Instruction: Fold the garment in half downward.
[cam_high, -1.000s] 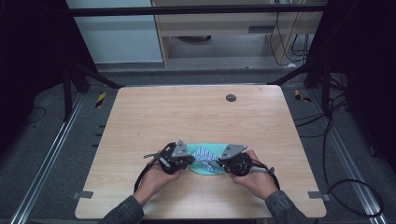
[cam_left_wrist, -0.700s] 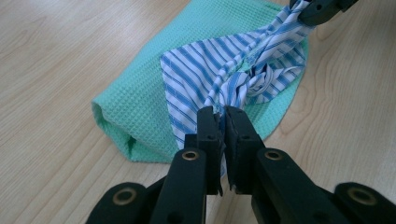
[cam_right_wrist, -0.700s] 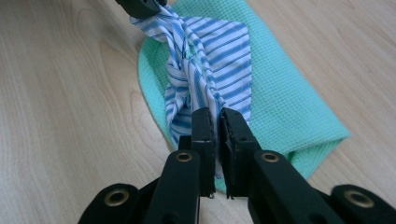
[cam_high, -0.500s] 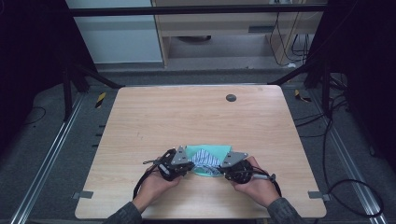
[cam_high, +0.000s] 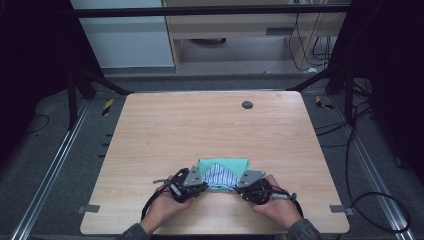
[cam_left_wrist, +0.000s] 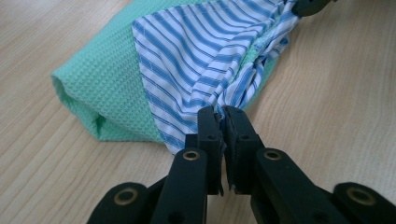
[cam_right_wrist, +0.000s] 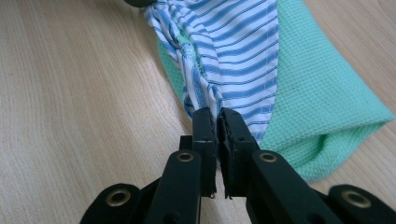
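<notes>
Near table (cam_high: 210, 130) front edge: left gripper (cam_left_wrist: 219, 114) and right gripper (cam_right_wrist: 215, 114) both clamped on striped cloth (cam_left_wrist: 205, 51), over green cloth (cam_left_wrist: 98, 88).

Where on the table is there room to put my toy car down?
Most of the table is bare: the whole stretch from the cloth back to the far edge, apart from a small dark disc, plus both side strips. It is crowded only near the front edge, where the left gripper and right gripper pinch the cloth.
</notes>
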